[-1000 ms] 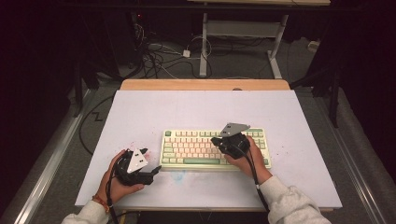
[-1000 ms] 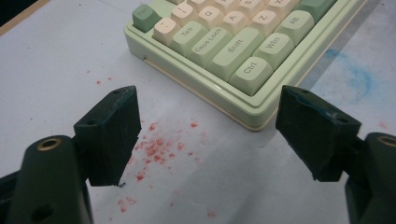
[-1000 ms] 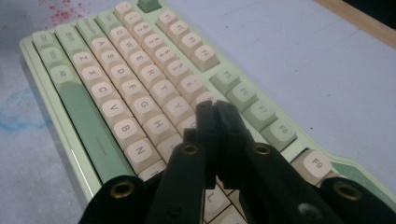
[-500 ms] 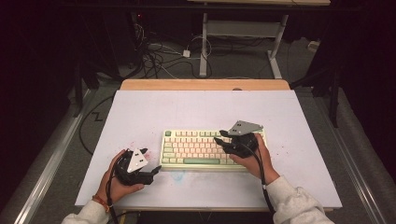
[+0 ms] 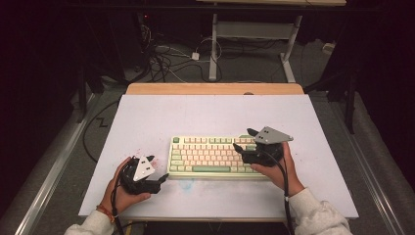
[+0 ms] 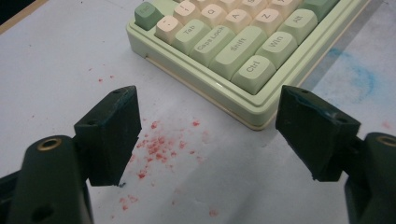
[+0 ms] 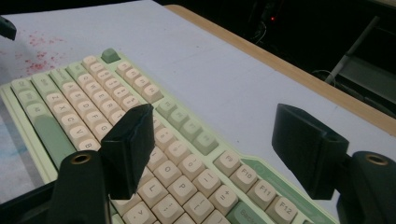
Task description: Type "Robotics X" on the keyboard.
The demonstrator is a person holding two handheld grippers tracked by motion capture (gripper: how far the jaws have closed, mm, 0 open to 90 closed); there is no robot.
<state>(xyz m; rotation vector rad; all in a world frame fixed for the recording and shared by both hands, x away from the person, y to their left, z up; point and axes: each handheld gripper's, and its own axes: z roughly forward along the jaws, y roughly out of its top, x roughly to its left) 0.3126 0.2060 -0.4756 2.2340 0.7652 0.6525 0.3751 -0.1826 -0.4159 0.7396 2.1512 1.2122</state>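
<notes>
Your right gripper [image 5: 243, 139] has just spread its jaws wide over the right end of the keyboard [image 5: 208, 154] at centre frame, nothing between them, so that press looks done, while your left gripper [image 5: 159, 171] waits open and empty at lower left

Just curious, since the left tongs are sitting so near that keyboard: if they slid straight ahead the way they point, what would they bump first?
Probably the keyboard: the open left tongs point at its near corner by the Ctrl key.
</notes>
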